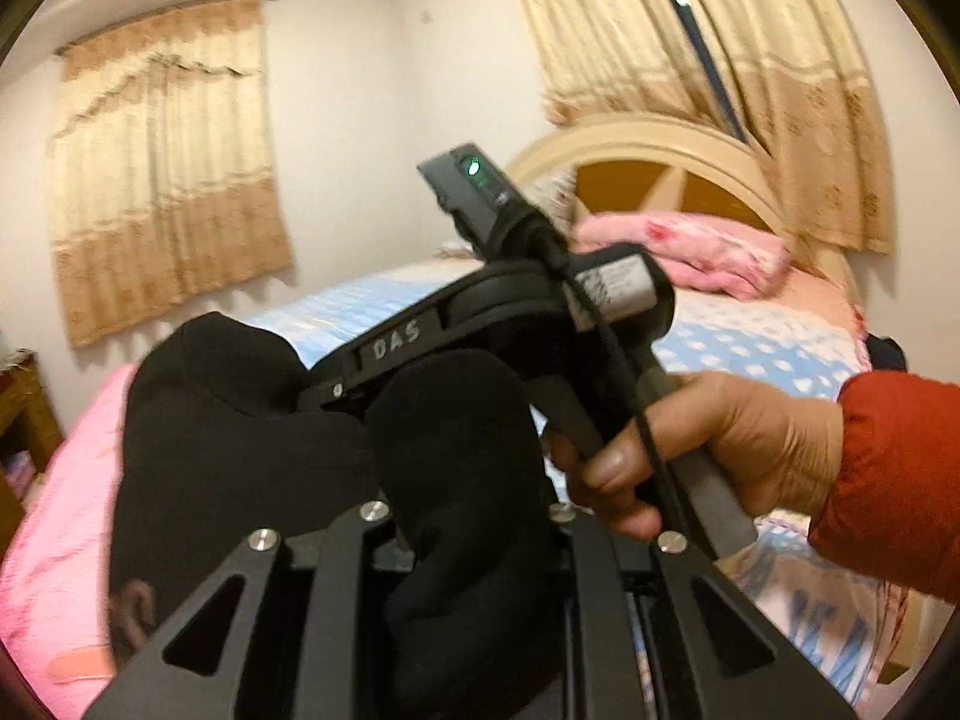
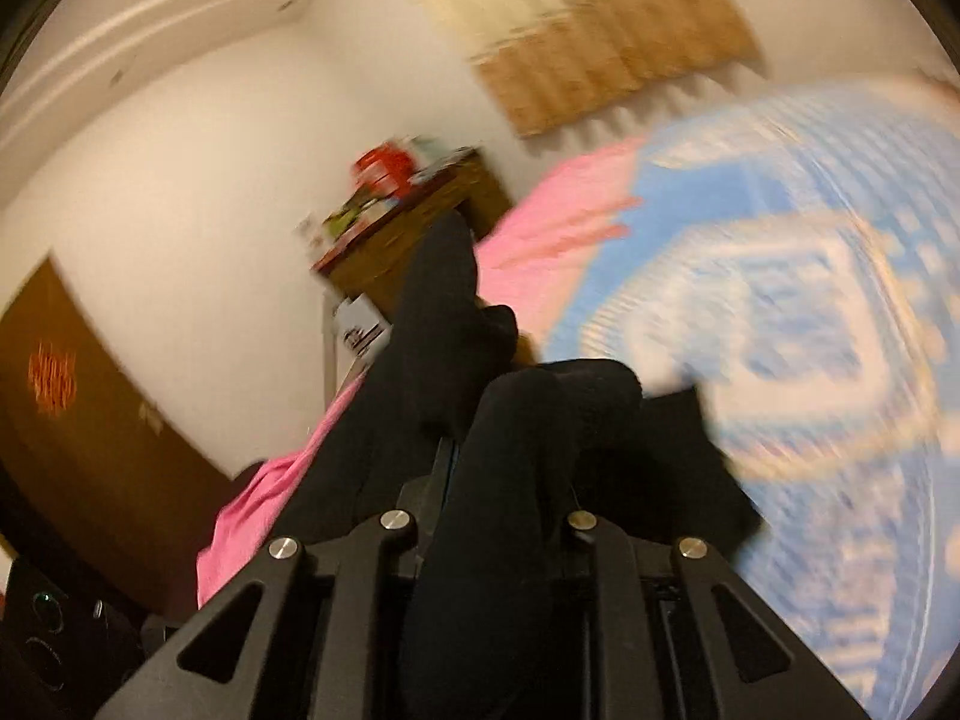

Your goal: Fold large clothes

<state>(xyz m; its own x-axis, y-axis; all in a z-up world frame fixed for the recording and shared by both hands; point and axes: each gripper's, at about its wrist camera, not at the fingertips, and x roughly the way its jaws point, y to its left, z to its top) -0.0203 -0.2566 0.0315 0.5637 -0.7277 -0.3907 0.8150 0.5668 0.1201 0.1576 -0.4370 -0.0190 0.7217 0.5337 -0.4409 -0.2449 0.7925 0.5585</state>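
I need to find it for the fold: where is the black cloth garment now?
In both wrist views the black cloth garment bunches at the jaws, lifted above the pink-and-blue bed cover.

White walls (image 1: 336, 120) carry beige curtains (image 1: 162, 174) at upper left and upper right of the frame. A bed (image 1: 750, 342) with blue patterned cover and arched headboard (image 1: 660, 150) fills the middle. A wooden side table (image 2: 408, 234) stands by the wall.
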